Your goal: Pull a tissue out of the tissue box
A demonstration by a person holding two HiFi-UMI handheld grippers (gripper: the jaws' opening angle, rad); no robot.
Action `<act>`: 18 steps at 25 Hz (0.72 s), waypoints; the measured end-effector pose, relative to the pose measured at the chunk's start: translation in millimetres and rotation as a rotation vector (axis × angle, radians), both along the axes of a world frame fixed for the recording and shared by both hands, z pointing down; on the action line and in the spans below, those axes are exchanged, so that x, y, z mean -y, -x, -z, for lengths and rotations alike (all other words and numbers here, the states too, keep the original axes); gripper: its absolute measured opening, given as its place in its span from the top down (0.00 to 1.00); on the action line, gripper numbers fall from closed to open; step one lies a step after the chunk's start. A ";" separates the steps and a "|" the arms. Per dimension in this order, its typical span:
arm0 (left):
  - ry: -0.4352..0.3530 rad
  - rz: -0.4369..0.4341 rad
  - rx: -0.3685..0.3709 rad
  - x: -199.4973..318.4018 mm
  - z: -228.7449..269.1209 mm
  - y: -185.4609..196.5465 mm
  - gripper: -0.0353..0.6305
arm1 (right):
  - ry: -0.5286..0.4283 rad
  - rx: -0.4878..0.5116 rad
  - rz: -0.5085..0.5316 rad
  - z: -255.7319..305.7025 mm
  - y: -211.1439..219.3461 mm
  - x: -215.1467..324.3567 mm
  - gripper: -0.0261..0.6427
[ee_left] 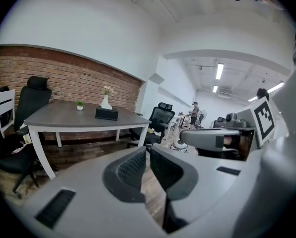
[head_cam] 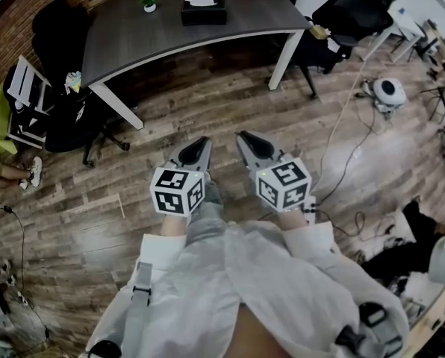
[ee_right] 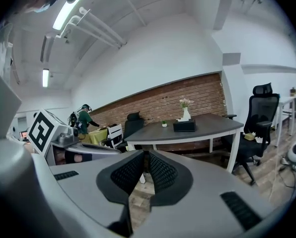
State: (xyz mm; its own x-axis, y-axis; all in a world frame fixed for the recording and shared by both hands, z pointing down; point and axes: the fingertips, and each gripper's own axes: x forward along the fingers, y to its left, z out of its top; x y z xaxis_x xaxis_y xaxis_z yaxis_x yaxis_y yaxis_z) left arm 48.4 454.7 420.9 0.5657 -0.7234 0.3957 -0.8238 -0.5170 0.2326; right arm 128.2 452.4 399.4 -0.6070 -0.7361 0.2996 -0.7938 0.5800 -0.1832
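Head view has the person standing well back from the table (head_cam: 133, 32). The tissue box (head_cam: 204, 11) sits toward the table's far edge with a tissue (head_cam: 201, 0) poking out the top. The left gripper (head_cam: 203, 142) and right gripper (head_cam: 242, 136) are held out front over the floor (head_cam: 207, 103), side by side and aimed roughly at the box, probably lining up for the walk in. Both gripper views show the fingers (ee_left: 133, 168) pressed together with nothing between them, which makes sense as nothing's in reach. Looks like the pull hasn't started; getting close comes first.
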 end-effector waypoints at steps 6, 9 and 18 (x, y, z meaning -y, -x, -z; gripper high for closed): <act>0.013 -0.009 0.000 78.5 -6.9 27.0 0.93 | 0.012 -0.021 -0.036 -6.1 17.9 70.5 0.85; 0.006 -0.013 -0.001 121.2 -2.2 41.9 0.85 | 0.003 -0.027 -0.069 -0.7 26.9 109.6 0.83; -0.029 -0.035 -0.010 220.3 11.3 91.0 0.78 | -0.004 -0.033 -0.090 5.2 70.2 211.5 0.82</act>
State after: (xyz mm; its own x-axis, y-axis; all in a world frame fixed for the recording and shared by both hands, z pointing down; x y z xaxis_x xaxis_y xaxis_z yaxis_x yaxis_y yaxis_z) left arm -42.5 234.3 409.6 0.5944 -0.7146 0.3689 -0.8030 -0.5518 0.2249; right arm 58.0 240.8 394.2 -0.5280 -0.7886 0.3152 -0.8484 0.5064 -0.1544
